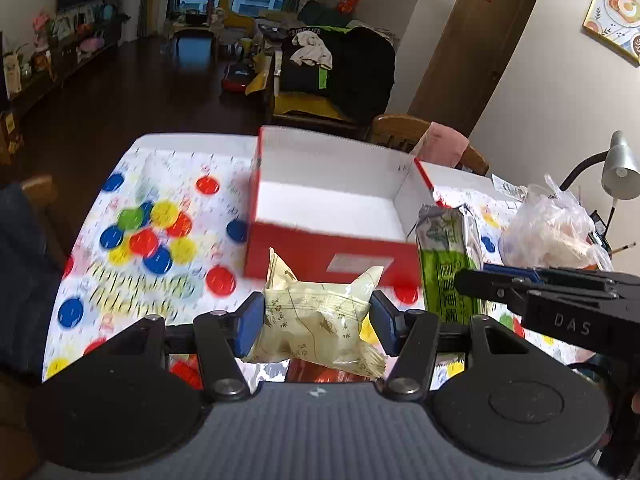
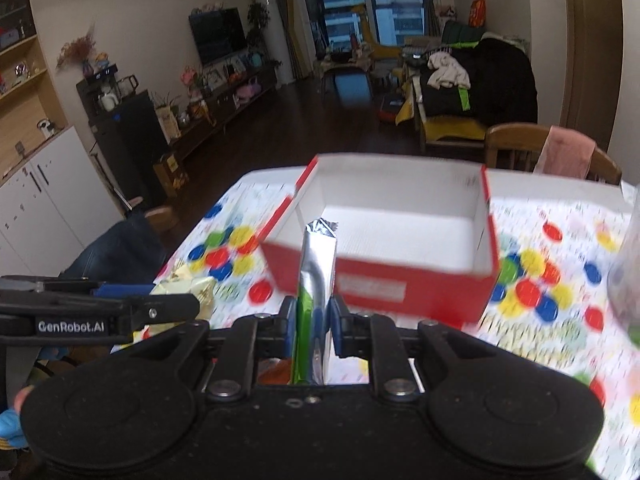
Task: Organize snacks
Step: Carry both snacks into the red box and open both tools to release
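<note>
Big table (image 1: pixel 160 216) under a spotty red-blue-yellow cloth, filling mid-frame. Red box (image 1: pixel 332 256) with a white inside, open-topped and bare, sitting centre frame. Slightly right of it, green-and-silver snack packet (image 1: pixel 448 256), long and flat, pinched edge-on between the closed fingers of the right gripper (image 2: pixel 313 326). Lower centre, cream pillow-shaped snack pouch (image 1: pixel 320 320), crinkly with a faint printed pattern, clamped by its sides in the left gripper (image 1: pixel 316 320), up off the cloth in front of the box.
</note>
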A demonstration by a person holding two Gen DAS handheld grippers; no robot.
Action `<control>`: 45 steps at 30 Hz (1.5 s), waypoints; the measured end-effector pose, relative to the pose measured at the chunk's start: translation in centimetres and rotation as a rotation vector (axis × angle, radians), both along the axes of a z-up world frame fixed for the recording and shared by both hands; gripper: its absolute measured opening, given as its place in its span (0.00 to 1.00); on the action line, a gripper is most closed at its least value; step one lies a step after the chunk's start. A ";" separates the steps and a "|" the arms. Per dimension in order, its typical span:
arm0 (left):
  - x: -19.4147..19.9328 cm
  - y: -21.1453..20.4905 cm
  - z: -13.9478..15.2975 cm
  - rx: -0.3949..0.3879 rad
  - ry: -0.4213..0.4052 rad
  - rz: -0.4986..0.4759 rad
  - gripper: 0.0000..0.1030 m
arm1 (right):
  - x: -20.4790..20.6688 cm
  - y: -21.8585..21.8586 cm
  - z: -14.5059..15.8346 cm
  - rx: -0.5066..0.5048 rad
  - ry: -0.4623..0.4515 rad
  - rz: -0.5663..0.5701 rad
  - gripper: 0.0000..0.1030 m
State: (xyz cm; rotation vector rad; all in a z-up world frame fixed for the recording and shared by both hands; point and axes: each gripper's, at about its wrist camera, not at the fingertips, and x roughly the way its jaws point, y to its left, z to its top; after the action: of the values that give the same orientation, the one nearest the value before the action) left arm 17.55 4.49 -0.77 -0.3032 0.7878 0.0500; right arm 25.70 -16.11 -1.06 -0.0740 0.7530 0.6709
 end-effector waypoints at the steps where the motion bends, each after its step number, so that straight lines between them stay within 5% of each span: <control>1: 0.8 -0.1 0.2 0.004 0.002 0.001 0.55 | 0.8 0.0 0.2 0.002 -0.007 0.000 0.16; 17: 13.5 -0.1 1.5 0.063 0.015 0.028 0.55 | 12.1 1.0 0.6 0.024 -0.019 0.009 0.16; 32: 22.2 -1.3 -4.6 0.105 0.193 0.032 0.55 | 20.4 1.6 -6.7 -0.075 0.182 -0.039 0.16; 45: 25.9 -2.7 -9.3 0.191 0.339 0.002 0.55 | 21.6 4.6 -10.9 -0.205 0.279 0.029 0.16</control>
State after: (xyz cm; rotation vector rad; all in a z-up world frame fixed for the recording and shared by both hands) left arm 43.49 1.78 -10.10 -0.1145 1.1103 0.1809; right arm 47.28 -11.48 -11.96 -0.1816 1.0905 0.6371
